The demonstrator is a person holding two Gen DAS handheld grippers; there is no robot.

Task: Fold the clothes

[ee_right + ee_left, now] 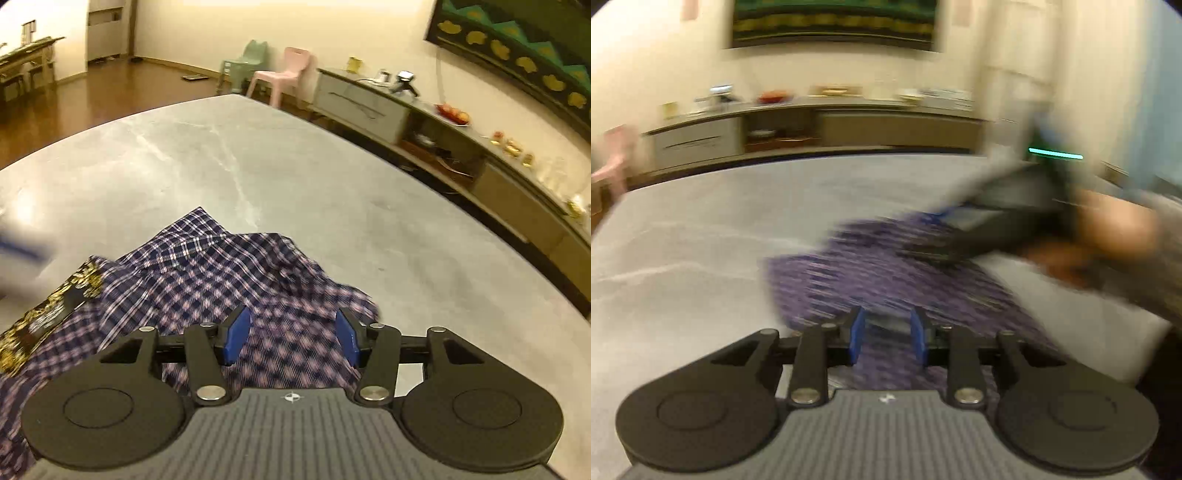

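A purple and navy plaid garment [229, 280] lies crumpled on the grey stone table [295, 166]. My right gripper [291, 339] hovers over the garment's near part, its blue pads wide apart with only cloth beneath them, so it is open. In the blurred left wrist view, my left gripper [888, 339] sits at the near edge of the plaid garment [871, 269]. Its pads stand a narrow gap apart and I see nothing pinched. The right gripper [934, 251], held by a hand [1108, 229], reaches over the cloth from the right.
A black and gold patterned item [48, 314] lies at the garment's left edge. A low sideboard [461, 147] with fruit and small objects runs along the far wall. A pink chair [284, 74] and a green chair [243, 62] stand past the table's far corner.
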